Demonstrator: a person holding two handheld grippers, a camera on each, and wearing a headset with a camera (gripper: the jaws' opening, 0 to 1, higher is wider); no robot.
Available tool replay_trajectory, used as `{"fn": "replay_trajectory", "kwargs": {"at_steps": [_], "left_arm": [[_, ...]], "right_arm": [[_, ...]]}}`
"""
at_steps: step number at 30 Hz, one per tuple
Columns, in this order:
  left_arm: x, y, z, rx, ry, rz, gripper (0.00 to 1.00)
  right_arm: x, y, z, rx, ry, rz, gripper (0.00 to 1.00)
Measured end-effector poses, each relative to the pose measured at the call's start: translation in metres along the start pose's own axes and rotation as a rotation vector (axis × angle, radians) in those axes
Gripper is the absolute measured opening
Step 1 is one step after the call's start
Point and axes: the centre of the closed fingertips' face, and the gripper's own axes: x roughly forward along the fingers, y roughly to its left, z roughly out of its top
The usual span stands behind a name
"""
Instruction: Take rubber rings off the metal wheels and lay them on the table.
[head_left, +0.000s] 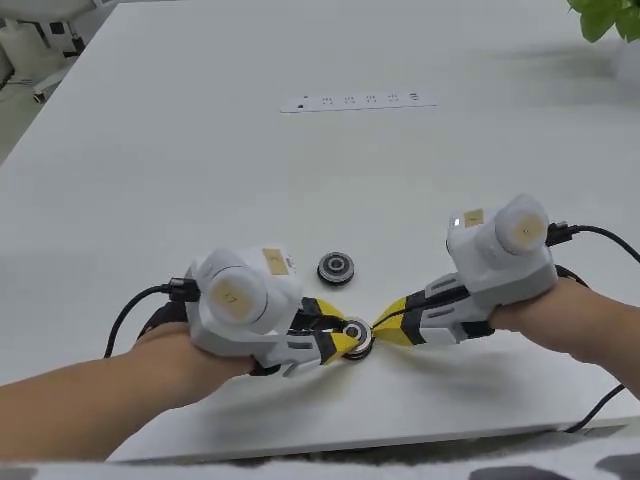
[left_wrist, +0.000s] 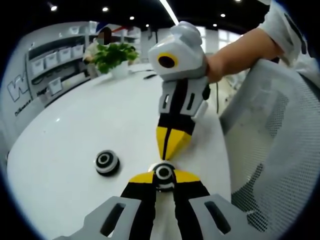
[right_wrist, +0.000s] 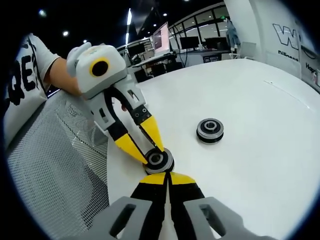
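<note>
L gripper (left_wrist: 164, 175): clamped on small black-rimmed metal wheel (right_wrist: 159, 161)
R gripper (right_wrist: 169, 176): jaws closed, tips at wheel rim
Wall sign (right_wrist: 285, 31): big "W"

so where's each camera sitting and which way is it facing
head view: above the table, looking down; forearms, left gripper, right gripper show.
left gripper view: low, looks along its fingers, shut on a wheel, at the right gripper.
right gripper view: opposite way, its shut fingers at that wheel.
both share the spare wheel.
</note>
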Motion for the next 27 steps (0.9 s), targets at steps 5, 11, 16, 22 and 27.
{"fn": "replay_trajectory", "kwargs": {"at_steps": [5, 11, 16, 22, 27], "left_arm": [[0.001, 0.0, 0.0, -0.007, 0.004, 0.009, 0.12], [0.003, 0.0, 0.001, 0.0, 0.015, 0.023, 0.12], [0.003, 0.0, 0.001, 0.003, 0.015, 0.023, 0.12], [0.004, 0.0, 0.001, 0.006, 0.023, 0.025, 0.12], [0.004, 0.0, 0.001, 0.008, 0.024, 0.024, 0.12]], "right_arm": [[-0.002, 0.003, 0.001, 0.053, -0.011, 0.003, 0.0], [-0.005, 0.002, 0.008, 0.097, -0.044, 0.007, 0.0], [-0.005, 0.006, 0.009, 0.097, -0.042, 0.014, 0.0], [-0.005, 0.009, 0.01, 0.097, -0.044, 0.021, 0.0], [-0.004, 0.01, 0.01, 0.093, -0.042, 0.03, 0.0]]}}
